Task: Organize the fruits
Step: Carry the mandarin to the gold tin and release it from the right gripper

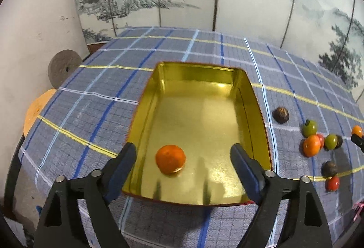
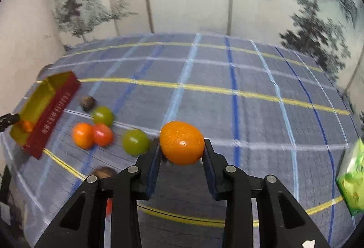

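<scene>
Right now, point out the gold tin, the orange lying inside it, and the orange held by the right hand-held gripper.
gold tin [image 1: 200,79]: left wrist view, on its far inner wall.
orange in the tin [image 1: 170,159]: left wrist view, middle of its peel.
held orange [image 2: 182,142]: right wrist view, centre of the fruit between the fingers.

One orange fruit inside gold tin; another orange fruit pinched, lifted.

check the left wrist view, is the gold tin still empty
No, one orange fruit already lies on the floor of the gold tin, between the open left gripper fingers.
</scene>
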A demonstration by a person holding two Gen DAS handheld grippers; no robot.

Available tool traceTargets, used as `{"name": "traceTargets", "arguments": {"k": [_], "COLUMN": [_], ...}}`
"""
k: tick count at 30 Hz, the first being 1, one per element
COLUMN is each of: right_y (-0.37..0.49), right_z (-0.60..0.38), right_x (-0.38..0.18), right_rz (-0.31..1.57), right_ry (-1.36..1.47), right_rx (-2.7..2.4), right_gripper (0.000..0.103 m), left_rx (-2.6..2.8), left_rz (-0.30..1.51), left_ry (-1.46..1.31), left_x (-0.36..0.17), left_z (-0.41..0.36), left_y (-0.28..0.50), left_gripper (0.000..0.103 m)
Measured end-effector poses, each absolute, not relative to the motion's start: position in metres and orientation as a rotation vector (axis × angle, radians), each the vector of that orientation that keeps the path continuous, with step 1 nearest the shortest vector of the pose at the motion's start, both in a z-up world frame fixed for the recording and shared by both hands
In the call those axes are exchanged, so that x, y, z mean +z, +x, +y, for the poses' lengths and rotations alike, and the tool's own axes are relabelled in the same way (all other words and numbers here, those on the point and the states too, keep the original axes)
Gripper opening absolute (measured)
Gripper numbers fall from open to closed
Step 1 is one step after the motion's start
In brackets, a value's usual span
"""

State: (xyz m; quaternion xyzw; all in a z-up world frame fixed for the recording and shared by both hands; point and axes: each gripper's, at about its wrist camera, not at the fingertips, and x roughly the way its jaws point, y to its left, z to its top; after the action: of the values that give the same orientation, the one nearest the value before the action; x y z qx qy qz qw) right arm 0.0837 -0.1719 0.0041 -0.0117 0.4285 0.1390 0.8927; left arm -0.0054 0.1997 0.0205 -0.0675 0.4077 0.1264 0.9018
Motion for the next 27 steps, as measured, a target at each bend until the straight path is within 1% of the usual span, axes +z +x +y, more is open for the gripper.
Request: {"name": "traceTargets", "arguments": {"k": [5, 14, 22, 27], "right_y": [0.080, 0.074, 0.068, 0.063], "right_z": [-0.120, -0.024, 0.052, 0.096], "right_x": [0.026, 0.039, 0.038, 0.027], "right_rz": [0.855, 0.859, 0.859, 0.877], "right_ry": [-0.053, -0.102, -0.184, -0.247], "right_rx": [0.426, 0.652, 0.794, 0.854], "right_gripper": [0.033, 0.033, 0.033, 0.033], "left_rx": [0.330, 0.443, 0.510, 0.531], "left_rz": [0.813, 0.823, 0.854, 0.869], "left_ry": [-0.157, -0.225, -0.260, -0.271], "left_x": [0.028, 0.023, 0.011, 0.007], "left_z": [0.215, 0.252, 0.276, 0.285], "left_y": [-0.020, -0.045, -0.059, -0.066], "left_gripper": [0.091, 0.092, 0.092, 0.092]}}
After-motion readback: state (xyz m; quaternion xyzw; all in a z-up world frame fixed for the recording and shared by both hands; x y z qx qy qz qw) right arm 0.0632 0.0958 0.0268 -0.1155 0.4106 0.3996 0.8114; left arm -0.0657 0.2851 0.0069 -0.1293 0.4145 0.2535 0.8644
